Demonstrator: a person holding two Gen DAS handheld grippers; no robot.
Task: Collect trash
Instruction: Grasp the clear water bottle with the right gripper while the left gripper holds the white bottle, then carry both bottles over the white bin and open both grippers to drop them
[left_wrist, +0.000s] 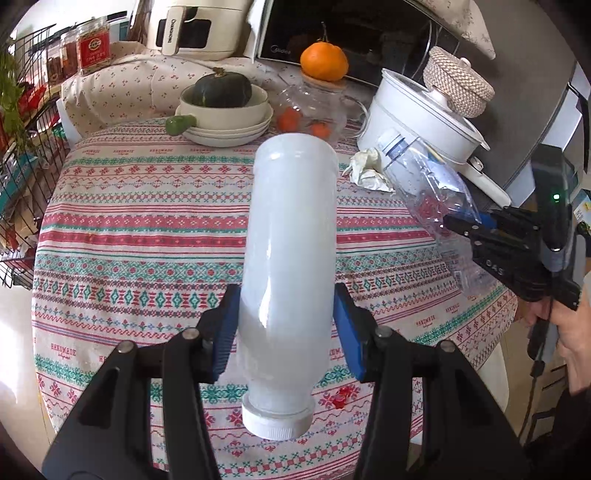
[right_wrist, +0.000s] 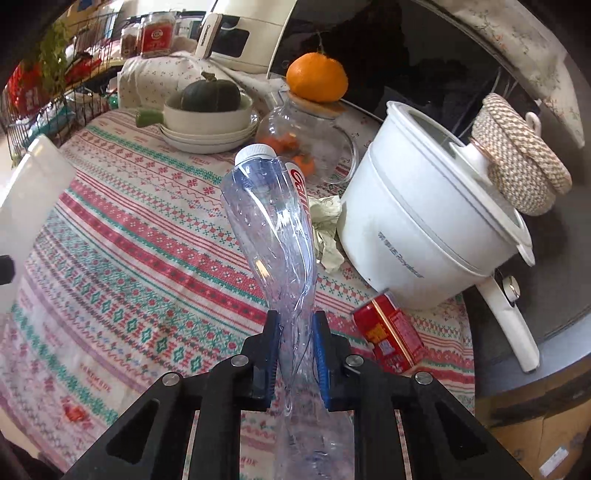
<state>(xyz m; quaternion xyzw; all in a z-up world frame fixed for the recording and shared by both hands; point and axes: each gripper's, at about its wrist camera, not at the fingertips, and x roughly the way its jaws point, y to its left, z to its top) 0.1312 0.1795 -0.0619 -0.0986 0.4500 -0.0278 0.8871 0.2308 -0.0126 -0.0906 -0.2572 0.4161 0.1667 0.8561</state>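
My left gripper (left_wrist: 286, 328) is shut on a white opaque plastic bottle (left_wrist: 291, 258), held above the table with its white cap toward me. My right gripper (right_wrist: 295, 354) is shut on a crushed clear plastic bottle (right_wrist: 273, 236) with a white cap, lifted off the table. That gripper and the clear bottle (left_wrist: 428, 192) also show at the right of the left wrist view. The white bottle (right_wrist: 29, 206) shows at the left edge of the right wrist view. A crumpled paper wad (right_wrist: 327, 229) and a red carton (right_wrist: 388, 336) lie on the tablecloth by the white pot.
A white electric pot (right_wrist: 424, 229) with a woven basket (right_wrist: 517, 158) on its lid stands at right. Stacked bowls with a green squash (left_wrist: 223, 90), a glass jar (left_wrist: 314, 107) topped by an orange, a microwave and a wire rack (left_wrist: 26, 155) ring the patterned tablecloth (left_wrist: 147, 236).
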